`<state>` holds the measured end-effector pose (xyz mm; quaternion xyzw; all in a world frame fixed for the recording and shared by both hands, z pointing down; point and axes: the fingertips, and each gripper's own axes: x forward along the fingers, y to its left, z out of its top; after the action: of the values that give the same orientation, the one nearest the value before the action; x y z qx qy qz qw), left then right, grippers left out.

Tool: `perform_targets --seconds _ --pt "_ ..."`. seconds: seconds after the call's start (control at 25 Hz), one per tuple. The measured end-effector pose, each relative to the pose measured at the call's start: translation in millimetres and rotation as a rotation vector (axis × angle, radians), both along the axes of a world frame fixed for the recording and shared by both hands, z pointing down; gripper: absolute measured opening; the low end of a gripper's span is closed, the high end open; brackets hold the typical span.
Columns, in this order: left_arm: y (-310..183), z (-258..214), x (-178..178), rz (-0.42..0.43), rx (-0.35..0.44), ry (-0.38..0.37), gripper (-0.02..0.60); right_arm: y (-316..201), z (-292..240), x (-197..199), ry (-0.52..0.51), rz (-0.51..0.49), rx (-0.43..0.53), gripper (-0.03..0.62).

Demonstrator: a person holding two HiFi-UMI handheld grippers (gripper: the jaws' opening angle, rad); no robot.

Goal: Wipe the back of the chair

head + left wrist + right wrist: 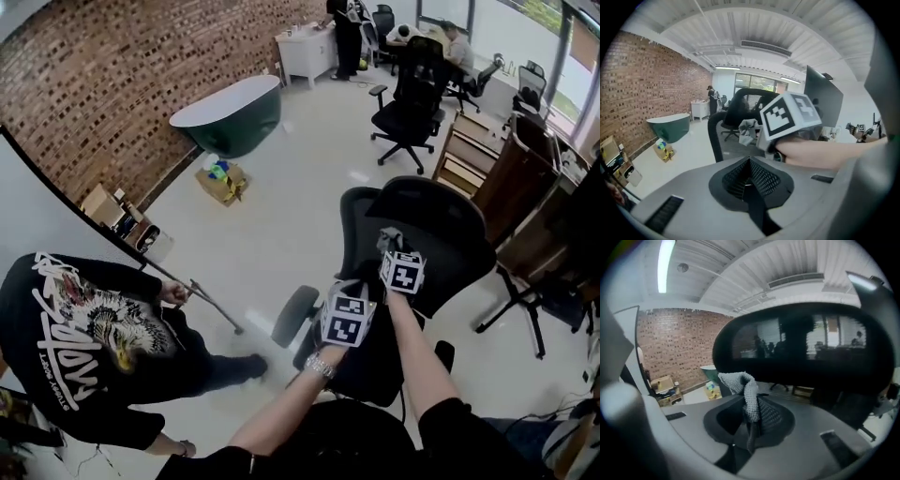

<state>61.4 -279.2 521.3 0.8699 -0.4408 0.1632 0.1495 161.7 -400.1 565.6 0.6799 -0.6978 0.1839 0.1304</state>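
A black mesh office chair (441,234) stands in front of me in the head view, its back turned toward me. My right gripper (392,246) is up at the top of the chair back, shut on a grey cloth (387,239). In the right gripper view the cloth (746,394) sticks up from the shut jaws, just short of the dark chair back (801,348). My left gripper (351,292) hangs lower and to the left, beside the chair's left edge. Its jaws (750,161) are shut with nothing in them. The left gripper view also shows the cloth (747,130) and the chair back (717,136).
A person in a black printed shirt (84,347) crouches at the lower left with a long-handled tool (211,305). A green bathtub (230,112) and a cardboard box (223,181) stand by the brick wall. Another office chair (412,94) and a wooden desk (506,159) are at the right.
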Motion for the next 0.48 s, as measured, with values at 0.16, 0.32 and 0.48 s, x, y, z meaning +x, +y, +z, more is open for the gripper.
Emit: perform_targets --seconds 0.16,0.32,0.48 --pt "-7 -1 -53 -0.119 -0.006 -0.028 0.003 -66 36 -72 0.010 -0.150 -0.062 0.052" --pt "-10 1 -88 -0.206 -0.007 -0.046 0.003 -98 38 -82 0.079 -0.160 -0.054 0.052" --pt "-19 10 -90 -0.214 -0.024 -0.045 0.003 -98 45 -40 0.127 -0.099 -0.088 0.052"
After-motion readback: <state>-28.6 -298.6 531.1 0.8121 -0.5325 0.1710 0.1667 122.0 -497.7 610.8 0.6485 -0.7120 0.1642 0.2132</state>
